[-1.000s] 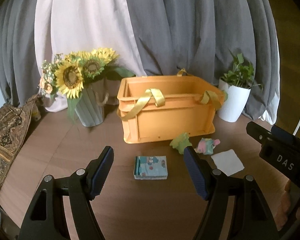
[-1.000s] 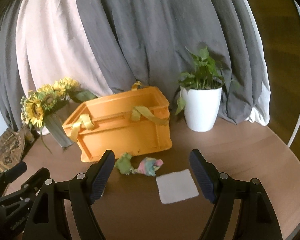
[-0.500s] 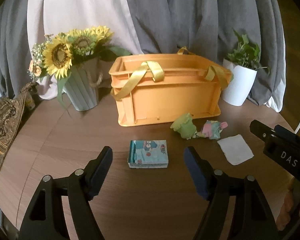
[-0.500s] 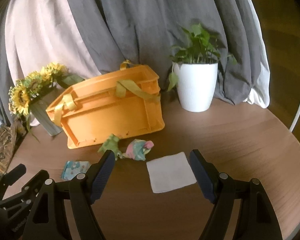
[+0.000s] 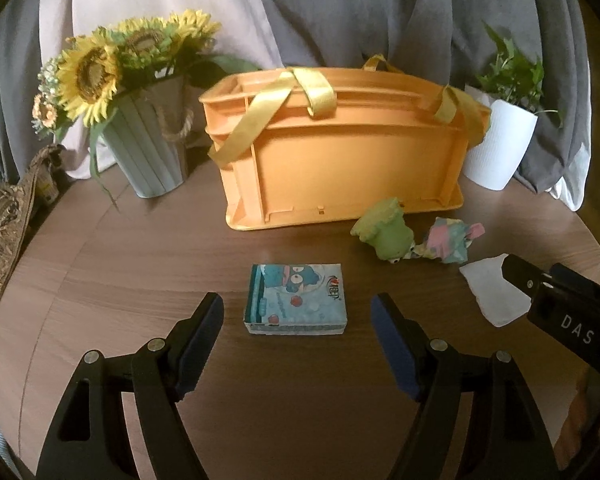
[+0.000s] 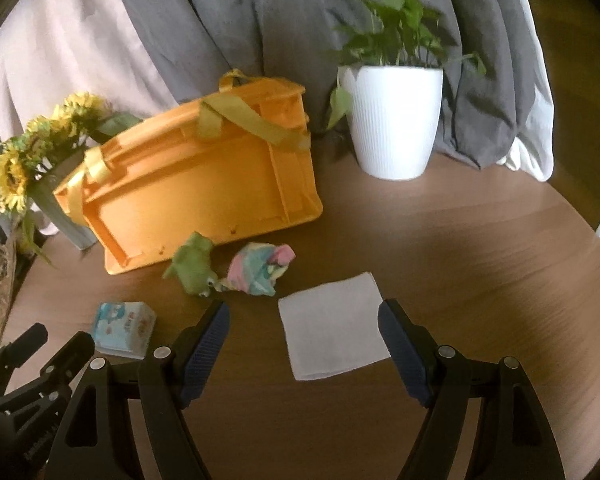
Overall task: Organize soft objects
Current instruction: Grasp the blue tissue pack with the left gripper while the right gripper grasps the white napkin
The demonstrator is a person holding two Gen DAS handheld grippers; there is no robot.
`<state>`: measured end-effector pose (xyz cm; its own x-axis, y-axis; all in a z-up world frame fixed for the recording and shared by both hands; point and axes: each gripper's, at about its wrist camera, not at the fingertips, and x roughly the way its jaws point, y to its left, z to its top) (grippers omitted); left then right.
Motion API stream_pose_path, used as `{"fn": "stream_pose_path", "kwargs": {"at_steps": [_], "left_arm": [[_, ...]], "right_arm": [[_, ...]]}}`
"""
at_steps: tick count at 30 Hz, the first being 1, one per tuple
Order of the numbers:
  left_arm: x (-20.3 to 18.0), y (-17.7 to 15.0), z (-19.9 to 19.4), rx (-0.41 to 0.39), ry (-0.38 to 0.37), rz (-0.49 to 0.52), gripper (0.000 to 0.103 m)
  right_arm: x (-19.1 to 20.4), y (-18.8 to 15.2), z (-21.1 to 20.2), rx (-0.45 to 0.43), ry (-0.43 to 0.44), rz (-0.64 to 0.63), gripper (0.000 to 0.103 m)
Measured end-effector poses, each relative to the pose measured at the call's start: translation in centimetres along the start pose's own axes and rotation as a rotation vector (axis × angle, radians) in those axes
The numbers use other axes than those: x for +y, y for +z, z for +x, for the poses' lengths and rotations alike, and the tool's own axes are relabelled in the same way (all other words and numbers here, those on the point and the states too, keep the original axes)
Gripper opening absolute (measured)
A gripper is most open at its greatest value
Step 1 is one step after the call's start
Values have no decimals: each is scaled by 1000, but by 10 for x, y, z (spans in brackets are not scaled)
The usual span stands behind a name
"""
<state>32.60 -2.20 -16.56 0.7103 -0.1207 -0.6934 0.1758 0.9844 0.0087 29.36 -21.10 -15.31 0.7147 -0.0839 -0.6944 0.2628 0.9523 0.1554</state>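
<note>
A blue tissue pack (image 5: 296, 299) lies on the wooden table, straight ahead of my open left gripper (image 5: 298, 322), between its fingertips. It also shows in the right wrist view (image 6: 124, 329). A white folded cloth (image 6: 334, 325) lies between the fingertips of my open, empty right gripper (image 6: 304, 328); it also shows in the left wrist view (image 5: 494, 294). A green soft toy (image 5: 384, 233) and a pastel soft toy (image 5: 448, 240) lie in front of the orange crate (image 5: 340, 160) with yellow straps. Both toys show in the right wrist view (image 6: 194, 262), (image 6: 260, 268).
A grey vase of sunflowers (image 5: 148, 148) stands left of the crate. A white plant pot (image 6: 394, 120) stands to its right. Grey and white curtains hang behind. A patterned cloth (image 5: 0, 224) lies at the table's left edge. The right gripper's body (image 5: 564, 320) shows at right.
Both grippers have moved forward and lower toward the table. The tissue pack and the white cloth now sit closer, between the fingertips. Nothing was grasped.
</note>
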Motion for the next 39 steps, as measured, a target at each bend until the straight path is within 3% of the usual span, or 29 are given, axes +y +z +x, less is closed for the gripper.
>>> {"fn": "stream_pose_path", "kwargs": {"at_steps": [9, 20, 27, 34, 39], "left_arm": [[-2, 4, 23, 27, -1, -10, 76], [-2, 4, 46, 65, 8, -15, 76], [1, 3, 56, 90, 12, -21, 76], [1, 3, 59, 90, 15, -14, 75], [-1, 1, 57, 88, 9, -4, 71]], "right_arm": [[-8, -1, 31, 80, -22, 35, 77], [-13, -2, 52, 115, -47, 49, 76], [-12, -3, 60, 130, -58, 29, 70], [-10, -4, 61, 116, -95, -19, 50], [-8, -5, 63, 110, -102, -51, 29]]}}
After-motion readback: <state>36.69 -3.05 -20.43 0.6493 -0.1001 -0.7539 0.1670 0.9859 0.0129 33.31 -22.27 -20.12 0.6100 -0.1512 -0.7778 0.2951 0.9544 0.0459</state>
